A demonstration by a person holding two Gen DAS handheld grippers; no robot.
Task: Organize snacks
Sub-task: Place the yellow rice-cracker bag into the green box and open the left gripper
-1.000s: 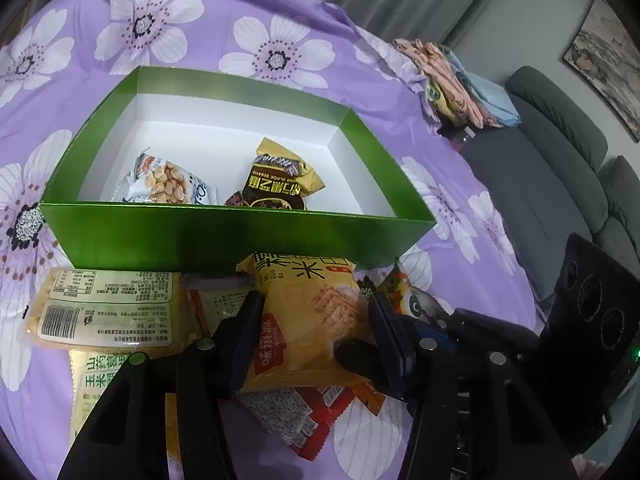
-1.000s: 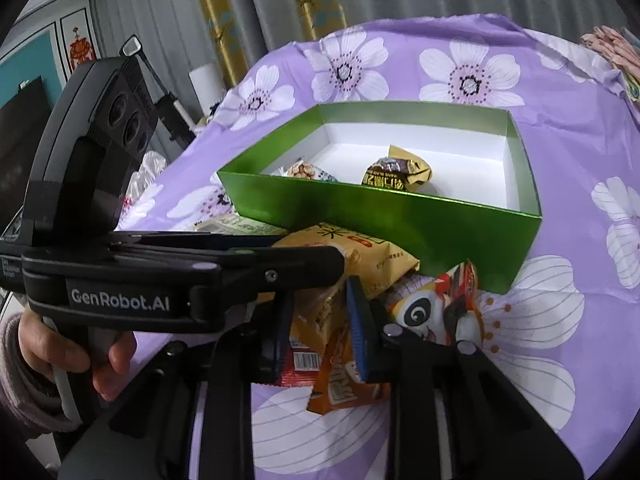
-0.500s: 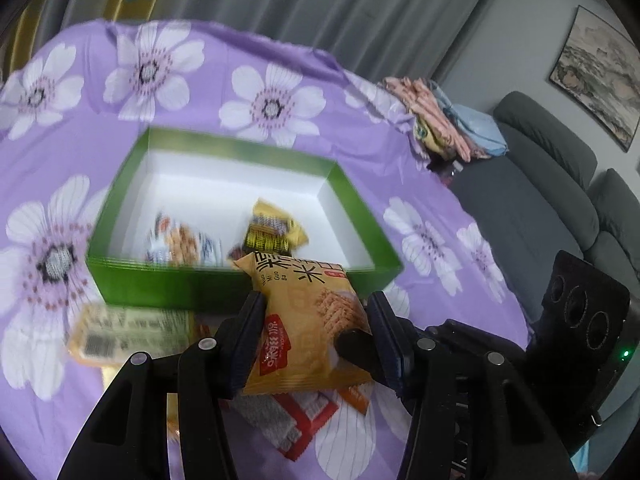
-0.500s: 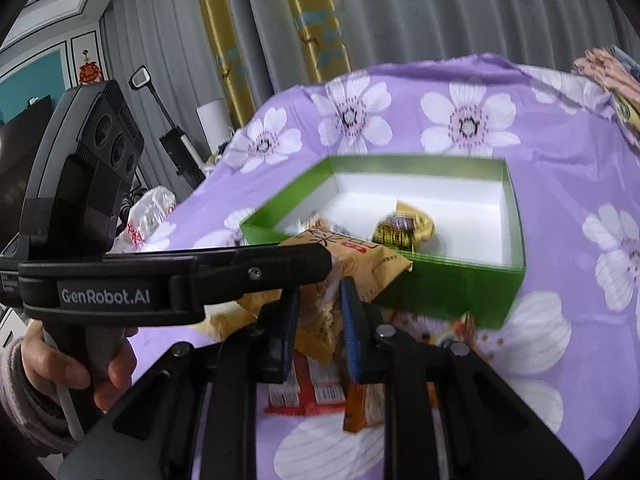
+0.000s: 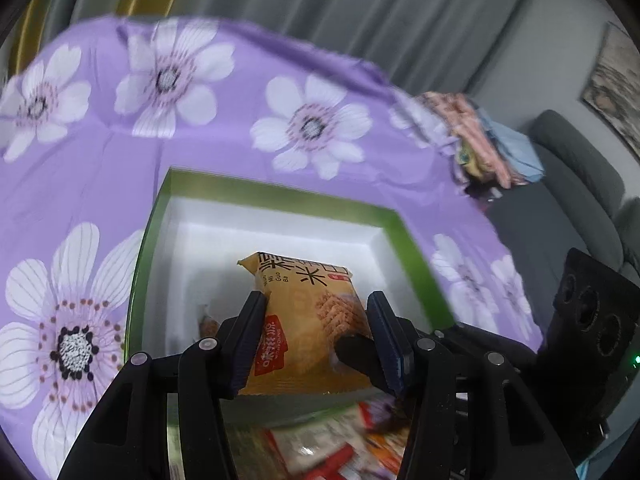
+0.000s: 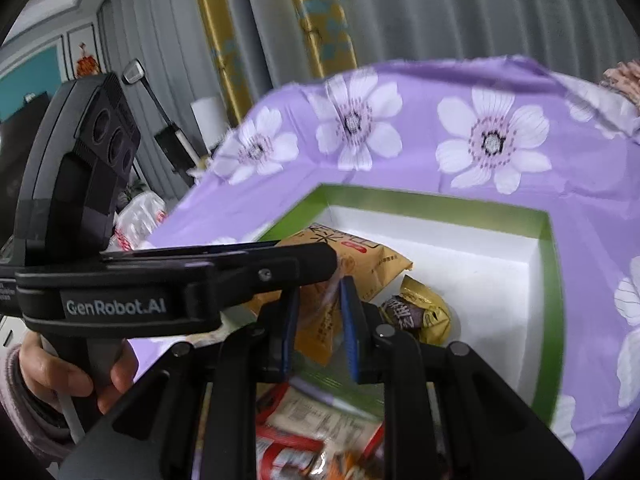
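Both grippers clamp one orange snack packet above the green box.

The left gripper, partly open, pinches the orange snack packet by its sides; the right gripper, nearly closed, nips the same packet's lower edge. The packet hangs over the white inside of the green box, where a gold-wrapped snack lies, on a purple flowered cloth.
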